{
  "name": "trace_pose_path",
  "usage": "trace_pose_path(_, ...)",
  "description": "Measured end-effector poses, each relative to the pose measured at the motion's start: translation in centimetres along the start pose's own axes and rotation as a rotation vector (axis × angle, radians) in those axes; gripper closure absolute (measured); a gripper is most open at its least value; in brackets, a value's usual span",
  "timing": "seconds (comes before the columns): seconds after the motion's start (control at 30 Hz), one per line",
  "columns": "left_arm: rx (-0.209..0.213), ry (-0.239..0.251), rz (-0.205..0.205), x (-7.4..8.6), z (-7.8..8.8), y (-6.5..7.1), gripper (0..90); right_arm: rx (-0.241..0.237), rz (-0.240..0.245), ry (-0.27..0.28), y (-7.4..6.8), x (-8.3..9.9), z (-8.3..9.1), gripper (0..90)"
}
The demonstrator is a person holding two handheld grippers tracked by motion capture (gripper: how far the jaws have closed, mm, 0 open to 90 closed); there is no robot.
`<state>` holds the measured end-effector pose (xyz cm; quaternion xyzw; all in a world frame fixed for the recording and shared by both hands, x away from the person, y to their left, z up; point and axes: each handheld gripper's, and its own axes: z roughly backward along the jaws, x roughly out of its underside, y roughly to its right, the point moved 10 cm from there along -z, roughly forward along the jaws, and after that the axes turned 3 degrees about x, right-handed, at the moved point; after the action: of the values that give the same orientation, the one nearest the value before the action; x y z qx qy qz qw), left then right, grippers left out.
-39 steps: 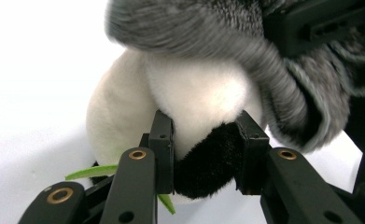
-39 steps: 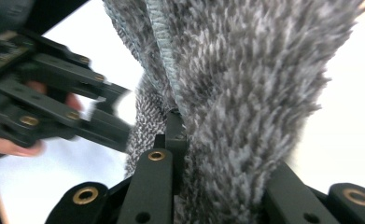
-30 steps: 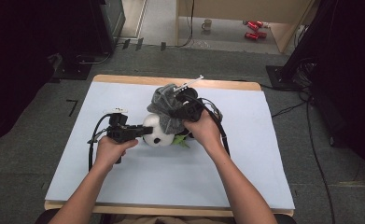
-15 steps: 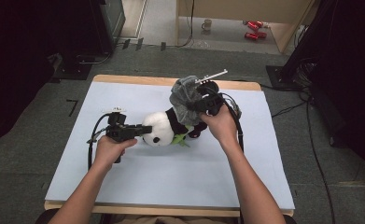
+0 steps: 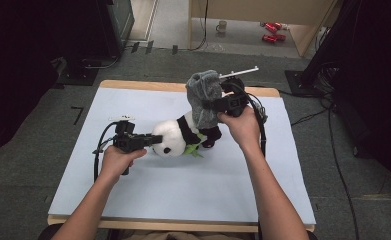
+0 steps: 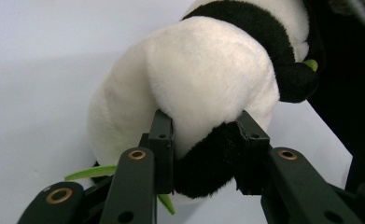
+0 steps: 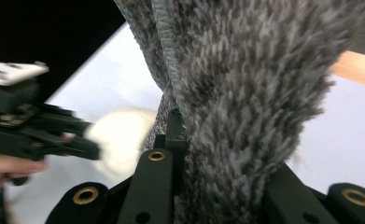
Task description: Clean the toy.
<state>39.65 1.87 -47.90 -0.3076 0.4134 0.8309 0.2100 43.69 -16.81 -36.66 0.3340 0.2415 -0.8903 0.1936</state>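
A black-and-white panda plush [image 5: 175, 137] lies on its side on the pale table [image 5: 183, 200], with green leaves at its front. My left gripper [image 5: 155, 140] is shut on its head; in the left gripper view the jaws [image 6: 206, 149] pinch white fur and a black patch of the panda [image 6: 203, 74]. My right gripper [image 5: 218, 105] is shut on a grey fuzzy cloth [image 5: 204, 97], which hangs above the panda's body with its lower end touching it. Up close, the cloth [image 7: 245, 70] hides the right jaw tip of that gripper [image 7: 222, 154].
The table's wooden far edge [image 5: 133, 85] lies behind the cloth. On the floor beyond are a mug [image 5: 223, 25], red objects [image 5: 270, 31] and cables. Dark equipment [image 5: 363, 75] stands at the right. The left gripper [image 7: 35, 135] appears at the left of the right gripper view.
My right gripper has lifted the grey cloth up and away to the right, uncovering the panda's body. The left gripper has stayed in place on the panda's head.
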Motion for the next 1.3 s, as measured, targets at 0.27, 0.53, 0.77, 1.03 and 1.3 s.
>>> trace_pose_path(0.27,-0.003,0.000,-0.003,0.0,0.0,0.0,65.9,-0.087,0.034,-0.049,-3.6,0.7,-3.0,78.8)
trace_pose_path(0.53,-0.003,-0.004,-0.007,0.0,0.0,0.1,65.9,-0.155,0.089,-0.101,-7.6,2.0,-7.1,78.5)
trace_pose_path(0.77,-0.003,-0.011,-0.009,0.1,0.0,0.0,66.0,-0.053,0.145,-0.161,-6.6,3.1,-8.7,77.9)
trace_pose_path(1.03,0.004,-0.008,-0.005,-0.1,0.0,-0.1,65.9,0.043,0.134,-0.158,-2.8,2.9,-6.1,78.0)
trace_pose_path(1.3,0.010,-0.003,0.004,-0.2,0.0,-0.2,65.9,0.061,0.081,-0.118,-0.5,2.5,-3.8,77.8)
